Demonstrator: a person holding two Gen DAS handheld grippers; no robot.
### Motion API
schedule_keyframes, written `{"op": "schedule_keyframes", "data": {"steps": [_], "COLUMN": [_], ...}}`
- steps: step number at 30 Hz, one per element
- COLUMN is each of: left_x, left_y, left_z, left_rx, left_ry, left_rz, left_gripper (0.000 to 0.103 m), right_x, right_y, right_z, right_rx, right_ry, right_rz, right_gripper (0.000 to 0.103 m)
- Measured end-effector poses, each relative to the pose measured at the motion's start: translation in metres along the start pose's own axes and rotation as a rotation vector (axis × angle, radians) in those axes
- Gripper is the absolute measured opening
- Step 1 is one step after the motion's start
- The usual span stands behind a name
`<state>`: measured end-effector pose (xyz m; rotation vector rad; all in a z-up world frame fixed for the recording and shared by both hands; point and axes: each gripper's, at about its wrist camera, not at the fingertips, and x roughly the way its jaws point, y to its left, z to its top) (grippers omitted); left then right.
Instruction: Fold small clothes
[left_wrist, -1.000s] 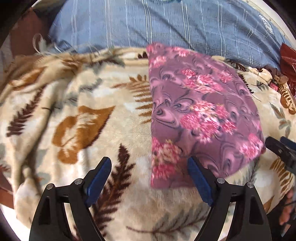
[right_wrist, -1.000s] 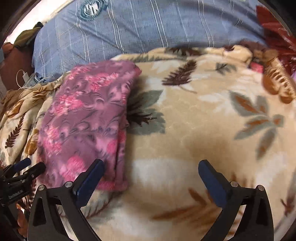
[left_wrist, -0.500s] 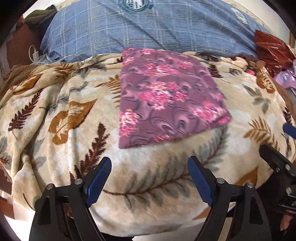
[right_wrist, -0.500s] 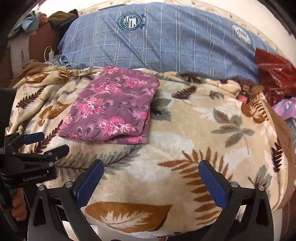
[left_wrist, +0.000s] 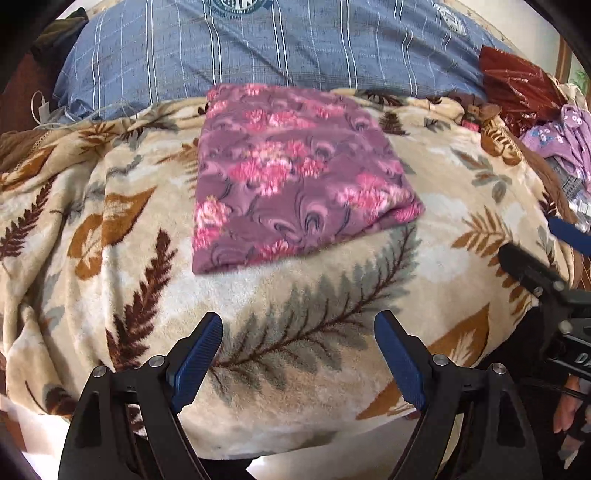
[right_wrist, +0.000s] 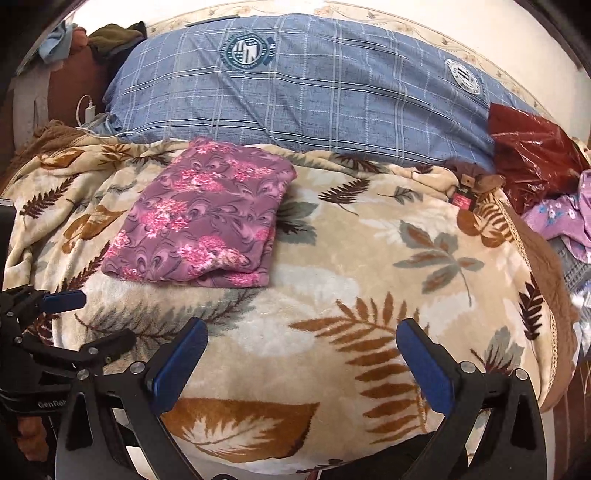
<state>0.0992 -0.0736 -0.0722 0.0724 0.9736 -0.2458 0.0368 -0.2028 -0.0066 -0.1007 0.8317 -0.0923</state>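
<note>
**Lying folded on the leaf-print blanket**

A purple floral garment (left_wrist: 291, 173) is seen folded into a flat rectangle on the leaf-print blanket (right_wrist: 369, 258), just before a blue checked pillow (right_wrist: 314, 92). The left gripper (left_wrist: 297, 350) and right gripper (right_wrist: 301, 358) are held wide apart, empty, near the blanket's front edge, clear of the garment.

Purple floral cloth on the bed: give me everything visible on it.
The purple floral cloth is mauve with pink flower clusters and dark swirls, soft thin fabric by its look. It is folded into a flat, roughly rectangular packet with layered edges at its near right corner. It lies on the leaf-print blanket, its far edge near the blue plaid pillow. Neither the left gripper nor the right gripper touches it; both are open.
</note>
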Motion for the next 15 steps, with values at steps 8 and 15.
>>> {"op": "schedule_keyframes", "data": {"steps": [8, 15], "left_x": [-0.018, -0.018], "left_y": [-0.004, -0.008], "left_z": [0.006, 0.003], "left_rx": [-0.025, 0.014], "left_ry": [-0.064, -0.073], "left_rz": [0.034, 0.071], "left_gripper": [0.084, 0.084], "right_x": [0.002, 0.004], "right_y": [-0.010, -0.013], "right_z": [0.000, -0.002], "right_rx": [0.026, -0.012], "right_ry": [0.009, 0.022], "right_rz": [-0.015, -0.041], "right_gripper": [0.103, 0.103]}}
